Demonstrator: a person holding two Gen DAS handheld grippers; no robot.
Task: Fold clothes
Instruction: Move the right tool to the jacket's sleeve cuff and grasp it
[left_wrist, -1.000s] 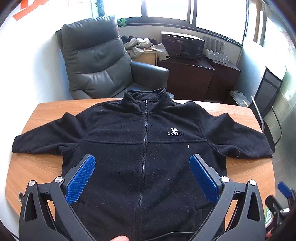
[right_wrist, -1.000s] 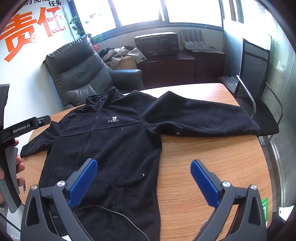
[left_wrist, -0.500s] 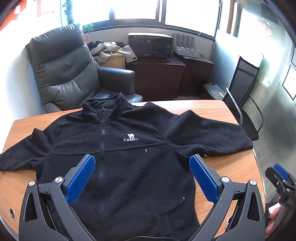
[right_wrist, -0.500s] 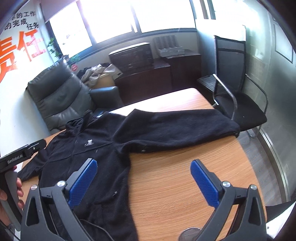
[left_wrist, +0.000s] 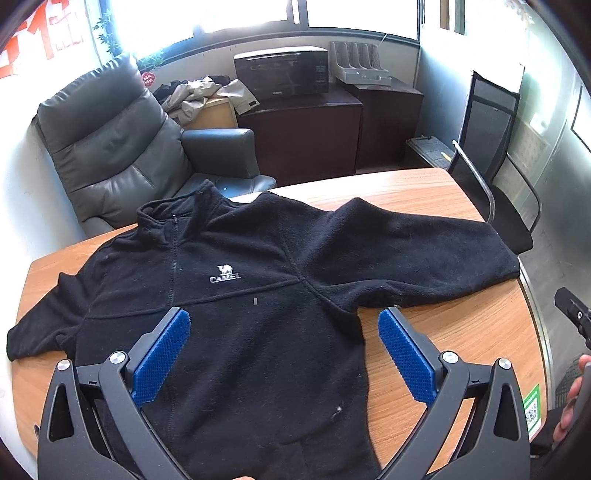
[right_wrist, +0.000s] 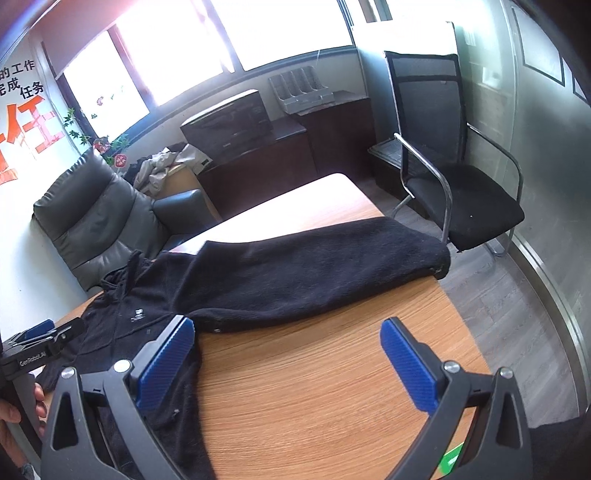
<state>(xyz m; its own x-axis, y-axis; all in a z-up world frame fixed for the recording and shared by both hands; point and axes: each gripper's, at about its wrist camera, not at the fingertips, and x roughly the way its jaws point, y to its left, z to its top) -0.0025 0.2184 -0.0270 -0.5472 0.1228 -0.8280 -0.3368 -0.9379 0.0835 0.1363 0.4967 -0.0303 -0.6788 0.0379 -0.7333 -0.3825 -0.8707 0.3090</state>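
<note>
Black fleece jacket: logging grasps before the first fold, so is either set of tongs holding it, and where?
Neither. The left tongs and right tongs are both open, gripping nothing; the jacket lies flat.

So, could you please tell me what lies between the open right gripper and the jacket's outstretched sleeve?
Only bare wooden table: in the right wrist view, nothing sits between the right gripper and the black fleece jacket's sleeve.

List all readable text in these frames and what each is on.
"CAMEL": white logo on the black fleece jacket chest.
"GenRobot.AI": left gripper body, seen from the right wrist view.
"的工作", "完成", "任务": black wall characters.
"任": large red wall character.
Green QR sticker: unreadable.
</note>
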